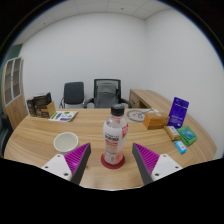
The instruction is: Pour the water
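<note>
On the near edge of the wooden table [40, 140], between the two purple-padded fingers [72, 158] of the gripper [113, 160], stands a clear water bottle [115, 138] with a dark cap and a red-and-white label, upright on a red coaster [113, 162]. Looks like the grasp step of pouring water, not yet completed: fingers spread apart, a visible gap on either side of the bottle, nothing clamped. Bottle resting on its own support, centred between the pads, its base roughly level with the fingertips. Next move, by judgement: close evenly on the labelled body, below the cap, then lift straight up before any tilt. Cap apparently on, so pouring may call for opening first; cannot tell whether it is screwed tight. Likely receiver: a white bowl [67, 141] to the left of the bottle and slightly farther, near but apart from it. Farther still on the left, a flat paper or booklet [63, 116] and an upright book [41, 104]. To the right, a white plate [137, 115], a brown box [153, 121], a purple upright box [178, 110], and small green and blue packets [184, 134] toward the right edge. Beyond the far side of the table, two office chairs [90, 94] against a white wall. Risk, by judgement: a tall narrow bottle, easily tipped by a lopsided squeeze.
</note>
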`<act>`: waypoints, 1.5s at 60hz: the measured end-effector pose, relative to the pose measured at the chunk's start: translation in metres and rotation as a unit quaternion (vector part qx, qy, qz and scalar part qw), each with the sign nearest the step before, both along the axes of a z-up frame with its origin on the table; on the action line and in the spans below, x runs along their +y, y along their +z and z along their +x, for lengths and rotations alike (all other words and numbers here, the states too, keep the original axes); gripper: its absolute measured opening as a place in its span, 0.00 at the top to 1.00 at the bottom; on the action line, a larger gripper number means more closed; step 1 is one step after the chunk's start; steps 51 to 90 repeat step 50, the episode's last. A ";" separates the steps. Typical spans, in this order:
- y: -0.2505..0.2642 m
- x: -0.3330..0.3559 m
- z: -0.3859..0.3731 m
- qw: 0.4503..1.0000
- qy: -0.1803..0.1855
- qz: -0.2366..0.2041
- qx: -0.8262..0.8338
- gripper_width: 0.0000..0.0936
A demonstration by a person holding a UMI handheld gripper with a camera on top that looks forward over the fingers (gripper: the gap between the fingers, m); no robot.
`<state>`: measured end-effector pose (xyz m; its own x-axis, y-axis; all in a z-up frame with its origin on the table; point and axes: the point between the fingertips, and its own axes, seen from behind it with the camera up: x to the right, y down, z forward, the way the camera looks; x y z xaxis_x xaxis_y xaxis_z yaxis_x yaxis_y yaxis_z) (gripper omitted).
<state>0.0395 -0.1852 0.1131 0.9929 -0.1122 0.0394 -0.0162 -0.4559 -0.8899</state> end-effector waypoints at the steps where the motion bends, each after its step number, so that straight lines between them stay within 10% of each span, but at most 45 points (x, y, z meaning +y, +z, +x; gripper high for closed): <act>1: 0.006 -0.007 -0.003 1.000 -0.001 0.000 0.001 0.08; 35: 0.116 -0.236 -0.075 0.999 -0.024 -0.026 -0.020 0.08; 90: 0.126 -0.261 -0.072 0.999 -0.040 -0.023 -0.010 0.09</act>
